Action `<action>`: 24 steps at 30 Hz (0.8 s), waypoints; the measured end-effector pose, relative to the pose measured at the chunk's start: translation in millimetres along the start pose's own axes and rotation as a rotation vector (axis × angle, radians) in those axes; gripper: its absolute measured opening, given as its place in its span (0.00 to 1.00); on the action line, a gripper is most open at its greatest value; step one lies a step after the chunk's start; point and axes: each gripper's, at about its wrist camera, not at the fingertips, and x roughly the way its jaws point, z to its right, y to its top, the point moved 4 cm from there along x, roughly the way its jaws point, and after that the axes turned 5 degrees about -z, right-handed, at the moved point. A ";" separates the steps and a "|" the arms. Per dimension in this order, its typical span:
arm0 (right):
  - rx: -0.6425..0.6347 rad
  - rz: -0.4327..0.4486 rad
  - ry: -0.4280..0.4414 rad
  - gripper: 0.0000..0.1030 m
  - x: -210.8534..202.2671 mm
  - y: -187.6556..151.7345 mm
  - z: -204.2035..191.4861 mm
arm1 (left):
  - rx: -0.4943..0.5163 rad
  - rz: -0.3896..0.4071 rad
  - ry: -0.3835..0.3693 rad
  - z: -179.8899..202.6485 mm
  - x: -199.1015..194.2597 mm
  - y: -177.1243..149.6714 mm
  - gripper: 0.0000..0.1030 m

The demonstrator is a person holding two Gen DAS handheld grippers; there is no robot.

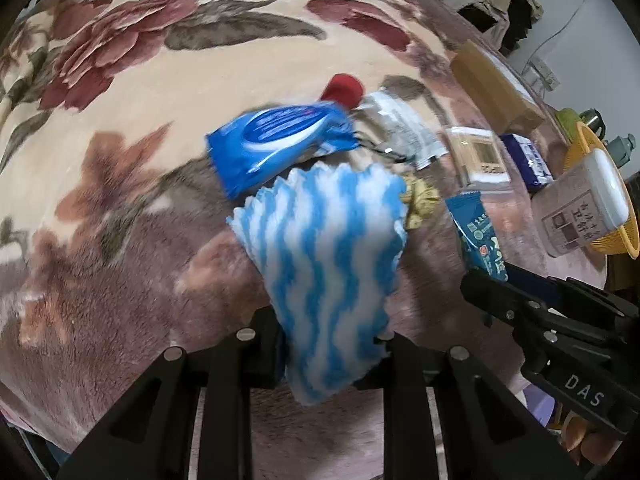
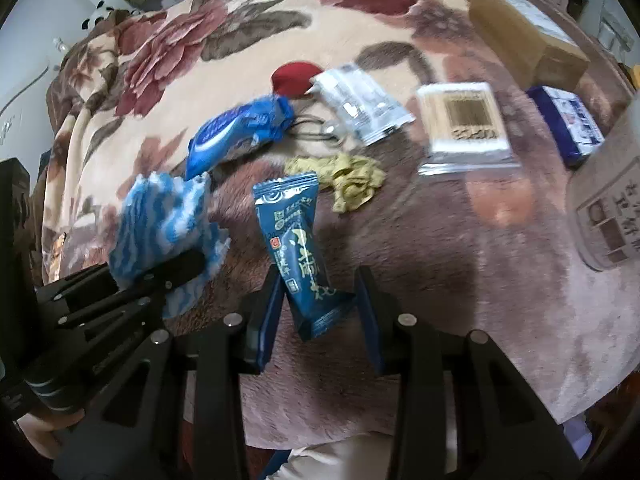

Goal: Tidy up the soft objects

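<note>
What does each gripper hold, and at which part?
Left gripper: the striped cloth, by its lower end. Right gripper: the blue packet, near its bottom end.

the letters "das" stand in white on the black body of the right gripper (image 1: 484,292) at the near right. chinese print on the dark blue sachet (image 2: 298,248) and the pale jar's label (image 1: 568,226) is too blurred to read.

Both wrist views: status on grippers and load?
Left gripper shut on striped cloth, lifted. Right gripper shut on blue sachet, lifted. Wipes pack, yellow rag and boxes on the blanket below; nothing blocking.
</note>
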 end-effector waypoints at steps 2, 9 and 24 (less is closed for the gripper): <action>0.008 0.011 -0.006 0.36 -5.8 1.1 3.5 | 0.015 0.006 -0.003 8.8 -2.1 3.7 0.21; 0.031 0.036 -0.024 0.36 -23.3 3.9 23.5 | 0.049 0.012 -0.009 32.1 -5.1 10.8 0.22; 0.086 0.065 -0.050 0.36 -44.3 0.3 60.5 | 0.113 0.015 -0.018 75.6 -4.4 19.2 0.21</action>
